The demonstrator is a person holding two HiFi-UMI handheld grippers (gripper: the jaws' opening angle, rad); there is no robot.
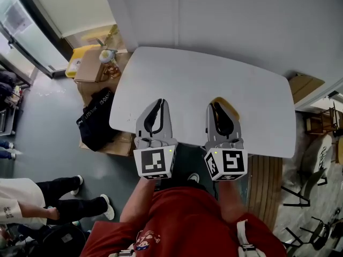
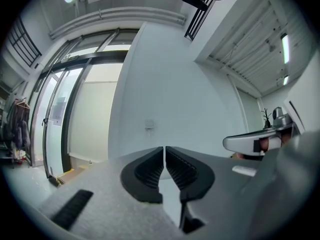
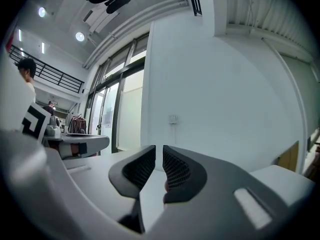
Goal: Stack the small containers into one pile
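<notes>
No view plainly shows the small containers. The nearest candidate is a tan-yellow shape on the white rounded-corner bench, peeking out from under the right tool in the head view, and I cannot tell what it is. On the floor left of the bench, at the upper left of that frame, stands a brown cardboard box with a small pale item on its top that is too small to identify. A yellow plastic bin sits behind it, and a black fabric bag with white print lies over a second, flatter cardboard box. Both tools lie side by side over the bench's near edge at lower centre. The left tool has its black ribbed pads pressed together at the tips, nothing between them. The right tool's pads stand a thin slit apart, with only white bench seen through it. Only the gripper views show the white wall with its small wall switch and the tall glazed doors to its left, and each catches the other tool at its edge. Only the head view shows the floor, a bystander's black-trousered legs at lower left and the wearer's red top.
</notes>
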